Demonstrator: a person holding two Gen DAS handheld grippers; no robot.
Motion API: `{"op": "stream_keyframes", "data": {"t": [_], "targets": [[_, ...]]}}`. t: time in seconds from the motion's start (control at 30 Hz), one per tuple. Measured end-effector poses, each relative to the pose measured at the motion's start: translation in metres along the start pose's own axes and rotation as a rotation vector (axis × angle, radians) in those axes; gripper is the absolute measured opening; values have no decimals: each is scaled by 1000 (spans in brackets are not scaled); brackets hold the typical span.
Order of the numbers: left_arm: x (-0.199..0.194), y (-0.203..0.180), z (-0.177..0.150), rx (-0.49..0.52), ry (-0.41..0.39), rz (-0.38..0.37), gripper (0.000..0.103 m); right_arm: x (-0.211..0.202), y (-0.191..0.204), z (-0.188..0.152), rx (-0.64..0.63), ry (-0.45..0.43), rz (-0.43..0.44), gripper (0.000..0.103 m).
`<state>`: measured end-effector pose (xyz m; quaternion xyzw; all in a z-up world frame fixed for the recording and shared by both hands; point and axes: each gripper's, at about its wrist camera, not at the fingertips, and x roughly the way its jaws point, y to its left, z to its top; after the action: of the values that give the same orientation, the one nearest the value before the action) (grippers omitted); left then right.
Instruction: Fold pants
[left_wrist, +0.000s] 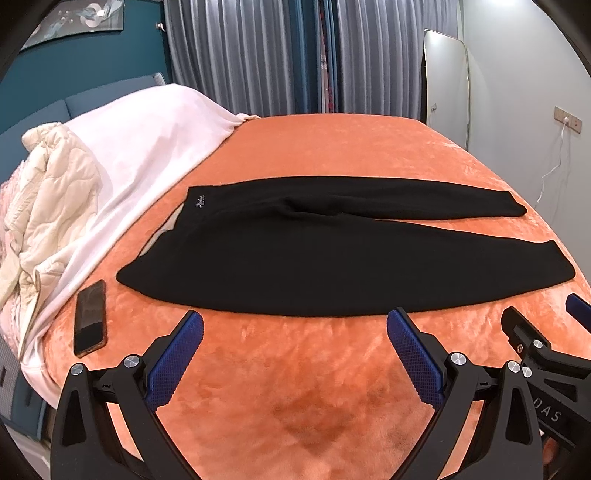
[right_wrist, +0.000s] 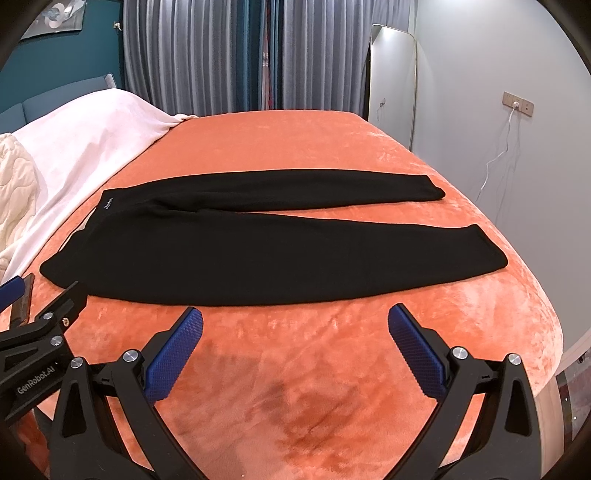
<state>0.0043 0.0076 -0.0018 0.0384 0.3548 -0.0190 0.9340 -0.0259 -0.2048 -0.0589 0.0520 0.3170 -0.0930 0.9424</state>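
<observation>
Item: black pants (left_wrist: 295, 251), flat on orange bed (left_wrist: 295, 387), at my twelve o'clock. Phone (left_wrist: 90, 321) at ten. My left gripper (left_wrist: 295, 332) and right gripper (right_wrist: 295, 328): jaws released, empty.

Both wrist cameras look from the bed's (left_wrist: 332, 147) near edge toward the far curtains (right_wrist: 207, 55), side by side, sharing the pants (left_wrist: 295, 251); the left sits further left.

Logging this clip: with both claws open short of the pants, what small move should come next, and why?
Probably move both forward to the near edge of the black pants. The left claw and right claw are open and empty above the orange blanket, and the pants lie flat, legs spread, unfolded, so nothing is gripped yet.
</observation>
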Motion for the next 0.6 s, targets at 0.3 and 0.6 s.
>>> {"op": "stream_keyframes", "data": {"t": [0.3,0.6], "targets": [[34,8,19,-29,31,10,97,38,-33,6,29,42,-23,98],[94,-3,51,-27,67,22,97,99,-94,41,69,66,-73,98]]}}
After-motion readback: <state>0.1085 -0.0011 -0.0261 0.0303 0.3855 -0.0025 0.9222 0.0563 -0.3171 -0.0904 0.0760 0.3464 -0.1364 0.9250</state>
